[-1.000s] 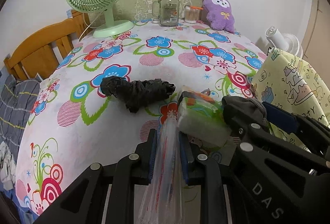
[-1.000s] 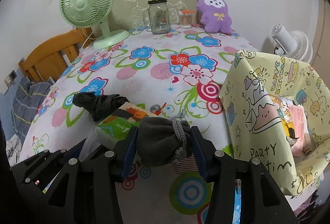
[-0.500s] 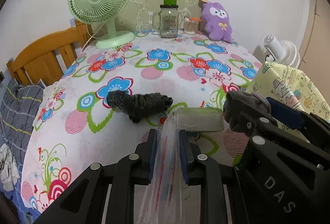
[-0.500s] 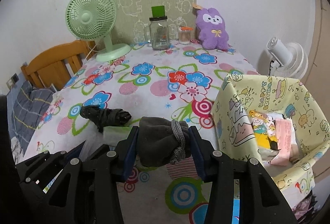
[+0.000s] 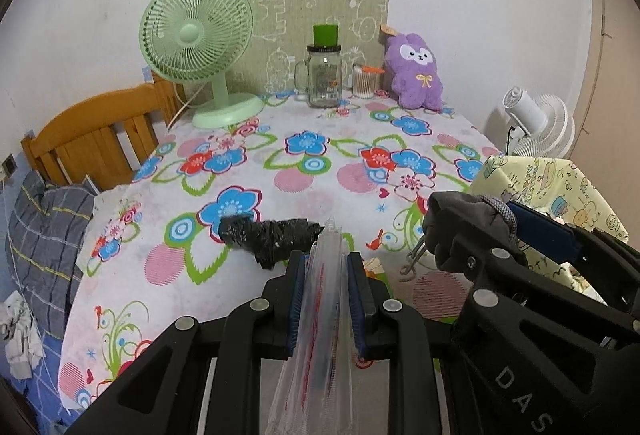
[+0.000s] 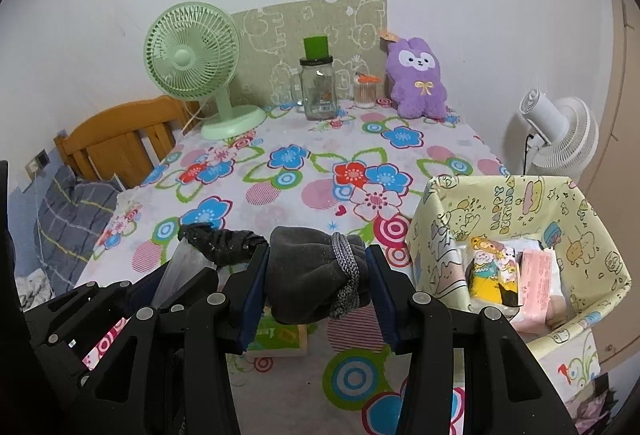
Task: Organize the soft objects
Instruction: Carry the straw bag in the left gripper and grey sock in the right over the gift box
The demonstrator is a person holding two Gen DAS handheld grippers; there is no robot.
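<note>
Grey fabric bundle (image 6: 316, 281) clamped in right gripper (image 6: 316, 287) at lower centre, likely bound for yellow basket (image 6: 436, 235) at lower right; left gripper (image 5: 325, 295) pinches clear plastic bag (image 5: 320, 335), lower centre, presumably lifting it off tablecloth

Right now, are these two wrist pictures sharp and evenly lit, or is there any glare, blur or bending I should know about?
Left wrist view: soft, even light, no blur; the clear plastic bag in the left gripper shows faint sheen, and fisheye bends the floral tablecloth with dark corners. Right wrist view: equally sharp; the grey drawstring pouch in the right gripper looks oversized, and the cartoon-print yellow bin leans outward.
</note>
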